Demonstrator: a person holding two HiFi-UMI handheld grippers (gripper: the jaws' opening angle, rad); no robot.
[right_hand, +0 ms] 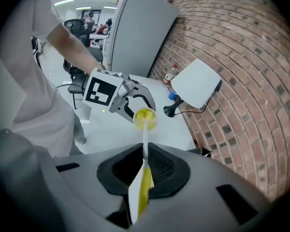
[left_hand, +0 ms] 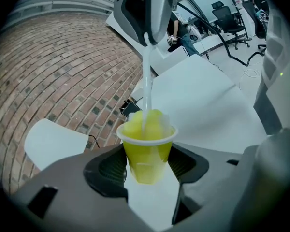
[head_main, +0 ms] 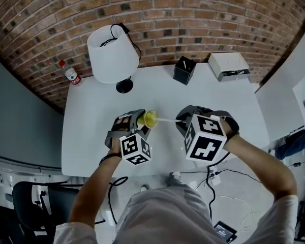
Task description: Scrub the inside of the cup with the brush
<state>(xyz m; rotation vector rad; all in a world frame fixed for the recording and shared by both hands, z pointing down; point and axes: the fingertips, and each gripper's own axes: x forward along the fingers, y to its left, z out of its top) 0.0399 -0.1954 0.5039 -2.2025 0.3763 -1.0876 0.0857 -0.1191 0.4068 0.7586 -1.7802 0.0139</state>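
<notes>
Between left jaws, pinched cup [left_hand: 146, 153], brush [left_hand: 146, 81] head half-hidden; right jaws pinching handle.

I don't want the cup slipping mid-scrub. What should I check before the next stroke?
1. Left gripper jaws pressing on the cup: ok.
2. Right gripper jaws shut on the brush: ok.
3. Brush head inside the cup mouth: ok.
4. Brush head reaching the cup bottom: cannot tell.
5. Lamp standing apart from both grippers: ok.
</notes>
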